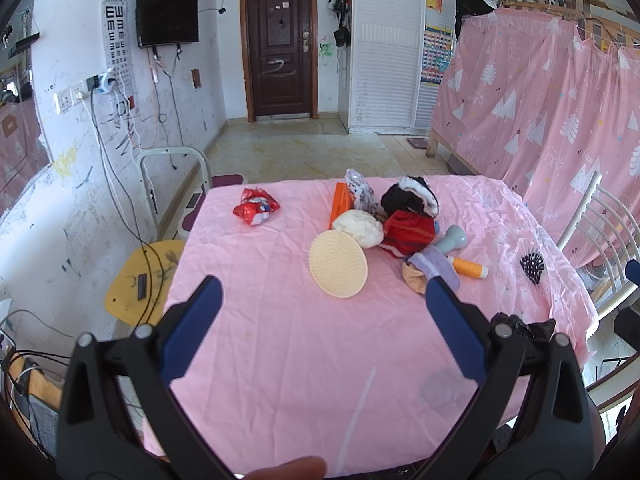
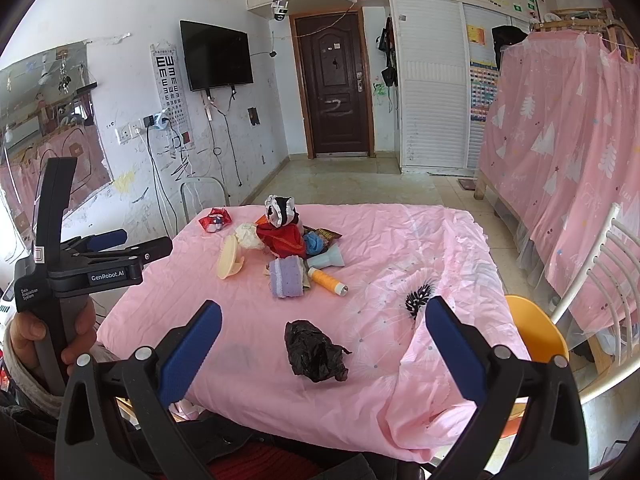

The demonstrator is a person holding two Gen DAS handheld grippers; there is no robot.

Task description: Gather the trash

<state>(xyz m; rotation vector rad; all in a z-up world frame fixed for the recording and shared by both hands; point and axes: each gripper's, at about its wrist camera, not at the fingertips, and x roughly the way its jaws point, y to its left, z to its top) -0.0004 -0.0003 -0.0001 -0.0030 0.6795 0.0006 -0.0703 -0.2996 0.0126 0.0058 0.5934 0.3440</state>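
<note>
In the left wrist view the left tool [image 1: 323, 292] fills the bottom of the frame with its blue fingers [image 1: 192, 328] spread wide and nothing between them, held above the near part of the counter [image 1: 280, 352], which is covered with a pink cloth. Toward the upper left of the cloth lies a crumpled red wrapper [image 1: 256, 207], apart from everything else. Right of it, near the centre of the frame, a round cream brush disc [image 1: 338, 263] lies just beside a white wad [image 1: 358, 227], with an orange packet [image 1: 340, 202] behind them. Further right sit a red cloth [image 1: 410, 232], a black and white bundle [image 1: 410, 198] behind it, a purple sponge [image 1: 436, 265] and an orange spool of thread [image 1: 468, 267]. Near the right edge lies a black spotted hair clip [image 1: 532, 266], well apart from the pile. In the right wrist view, a hand [image 2: 52, 336] at the left edge grips the handle of the left tool, seen from the side. The right tool [image 2: 323, 320] at the bottom is also wide open and empty. Between its fingers in the frame, on the near part of the cloth, lies a crumpled black plastic bag [image 2: 314, 350], touching neither finger.
</note>
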